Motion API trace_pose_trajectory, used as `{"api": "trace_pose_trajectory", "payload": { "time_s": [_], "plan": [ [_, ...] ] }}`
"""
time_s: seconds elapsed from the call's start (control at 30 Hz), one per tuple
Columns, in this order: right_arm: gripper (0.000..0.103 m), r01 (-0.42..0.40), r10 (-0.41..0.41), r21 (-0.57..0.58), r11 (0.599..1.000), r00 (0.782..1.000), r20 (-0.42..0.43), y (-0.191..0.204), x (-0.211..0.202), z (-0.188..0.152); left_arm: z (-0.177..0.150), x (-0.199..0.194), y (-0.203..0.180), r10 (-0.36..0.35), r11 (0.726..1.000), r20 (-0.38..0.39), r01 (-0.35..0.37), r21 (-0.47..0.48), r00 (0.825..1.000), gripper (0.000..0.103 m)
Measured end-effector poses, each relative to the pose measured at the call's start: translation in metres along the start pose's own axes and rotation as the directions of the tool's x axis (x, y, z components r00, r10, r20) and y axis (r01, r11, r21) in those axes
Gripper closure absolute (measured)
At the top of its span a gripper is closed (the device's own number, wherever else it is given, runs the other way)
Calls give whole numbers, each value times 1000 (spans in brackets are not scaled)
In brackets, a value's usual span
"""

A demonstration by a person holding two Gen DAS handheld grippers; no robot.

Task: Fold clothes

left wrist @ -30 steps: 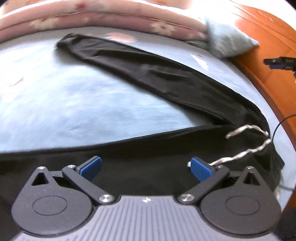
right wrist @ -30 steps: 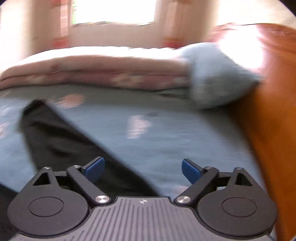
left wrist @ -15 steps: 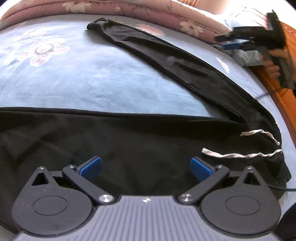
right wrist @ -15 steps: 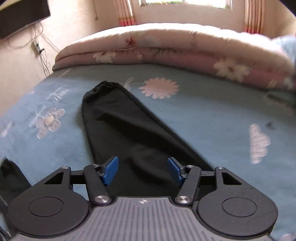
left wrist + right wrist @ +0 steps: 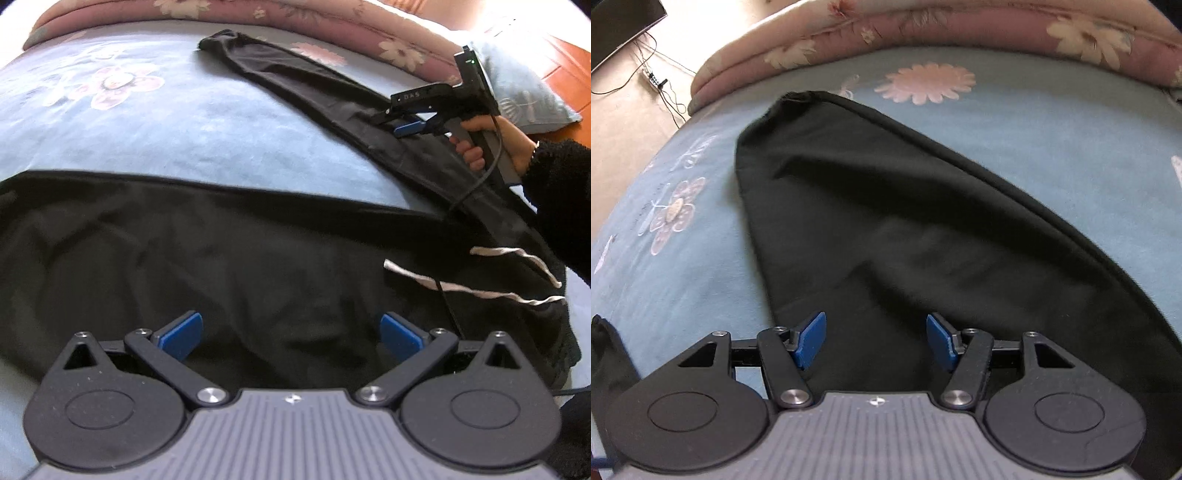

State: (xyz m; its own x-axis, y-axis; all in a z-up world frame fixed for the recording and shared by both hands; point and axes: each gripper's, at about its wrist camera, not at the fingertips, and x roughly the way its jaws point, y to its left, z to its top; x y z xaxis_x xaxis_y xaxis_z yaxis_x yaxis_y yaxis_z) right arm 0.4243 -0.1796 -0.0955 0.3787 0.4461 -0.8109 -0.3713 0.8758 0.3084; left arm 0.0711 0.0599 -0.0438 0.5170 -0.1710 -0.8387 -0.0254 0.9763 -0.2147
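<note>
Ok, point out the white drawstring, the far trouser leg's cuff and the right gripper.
white drawstring (image 5: 480, 291): left wrist view, middle of the lower cord.
far trouser leg's cuff (image 5: 801, 98): right wrist view, hem at the leg's far end.
right gripper (image 5: 875, 339): right wrist view, midway between its blue fingertips, above black cloth.

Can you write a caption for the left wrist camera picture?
Open left gripper over black trousers on a flowery blue bed, right gripper on the far leg.

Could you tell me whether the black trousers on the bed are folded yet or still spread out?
Spread out. The black trousers lie flat on the blue sheet, both legs splayed apart.
</note>
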Motion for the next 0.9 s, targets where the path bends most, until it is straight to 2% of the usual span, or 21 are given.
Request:
{"api": "trace_pose_trajectory", "payload": {
  "time_s": [0.1,0.13,0.17,0.3,0.43,0.57,0.63,0.73,0.8,0.9],
  "plan": [
    [36,-17,16,35,999,999,29,-5,-7,-3,-10,-14,-16,52,999,22,-52,-2,998,1],
    [32,-34,32,29,999,998,48,-3,-15,-5,-14,-19,-21,68,998,31,-67,-19,997,1],
    [28,-51,50,9,999,996,70,1,-25,-8,-18,-22,-24,77,996,32,-75,-39,997,1],
    [26,-94,105,-91,991,986,127,17,-73,-21,-36,-33,-45,128,989,20,-126,-79,992,1],
    [24,-147,170,-171,974,977,128,18,-117,-33,-46,-45,-62,175,983,14,-174,-54,984,1],
    [17,-241,264,-190,952,959,103,5,-152,-48,-29,-47,-55,232,972,80,-228,-57,970,1],
    [17,-257,280,-216,942,956,85,0,-164,-56,-16,-43,-45,239,965,93,-226,-132,966,1],
    [15,-233,258,-211,949,961,100,-6,-175,-64,-6,-41,-42,210,961,122,-182,-209,970,1],
    [15,-229,251,-190,955,963,100,-8,-180,-70,-6,-41,-47,193,967,127,-167,-191,973,1],
    [15,-274,292,-189,943,953,78,-6,-183,-82,-9,-42,-50,224,967,131,-203,-157,966,1]
  ]
}}
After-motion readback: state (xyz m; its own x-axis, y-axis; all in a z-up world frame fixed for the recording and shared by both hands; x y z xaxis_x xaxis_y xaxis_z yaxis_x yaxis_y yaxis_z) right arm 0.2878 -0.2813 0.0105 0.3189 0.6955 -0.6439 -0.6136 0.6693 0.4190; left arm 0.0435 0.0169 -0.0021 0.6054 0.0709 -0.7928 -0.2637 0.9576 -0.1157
